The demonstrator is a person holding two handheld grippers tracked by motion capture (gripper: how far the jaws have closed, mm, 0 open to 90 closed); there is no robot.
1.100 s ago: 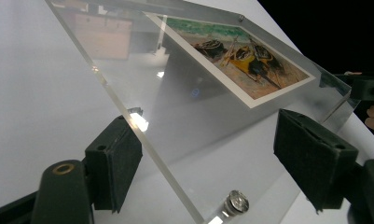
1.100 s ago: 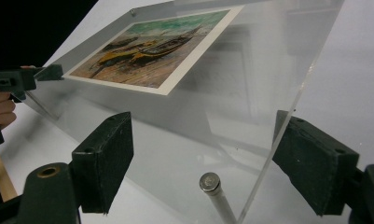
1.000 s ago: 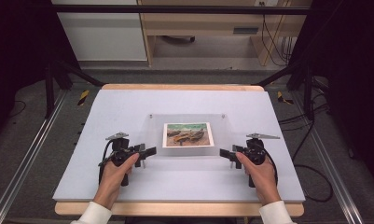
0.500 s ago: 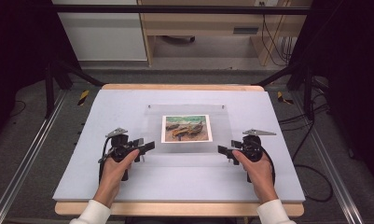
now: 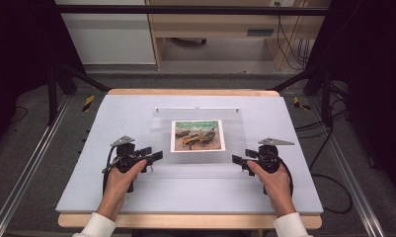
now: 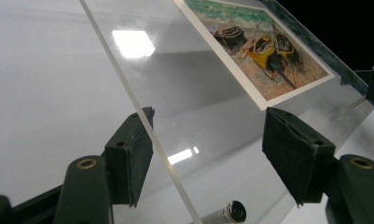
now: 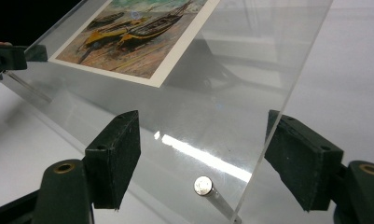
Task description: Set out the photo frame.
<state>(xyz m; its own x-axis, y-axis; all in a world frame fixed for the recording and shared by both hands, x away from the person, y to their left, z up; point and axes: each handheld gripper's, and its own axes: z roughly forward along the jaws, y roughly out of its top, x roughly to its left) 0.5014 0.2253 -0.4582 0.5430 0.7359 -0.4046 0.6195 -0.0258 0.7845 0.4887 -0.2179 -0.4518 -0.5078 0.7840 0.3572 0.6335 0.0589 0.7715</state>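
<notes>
From the high view, I have my left gripper [image 5: 153, 157] at the near left corner of the clear acrylic picture frame [image 5: 200, 160] and my right gripper [image 5: 237, 161] at its near right corner. The frame lies on the pale table mat [image 5: 87, 187] with a boat painting print [image 5: 197, 135] under its panel.

In the left gripper view, the fingers [image 6: 128, 161] stand apart with the frame's edge [image 6: 142, 126] running between them, close against the left pad. The jaws have just been closing, yet the other pad is still off the panel, so nothing is clamped. A metal standoff [image 6: 231, 213] sits just below the fingers.

In the right gripper view, the fingers [image 7: 114, 156] also straddle the panel corner [image 7: 268, 116], closing in but not yet pinching. A round metal standoff [image 7: 203, 185] lies between them.

I judge this the grasping step: next both grippers must squeeze firmly and evenly on the panel before lifting.
</notes>
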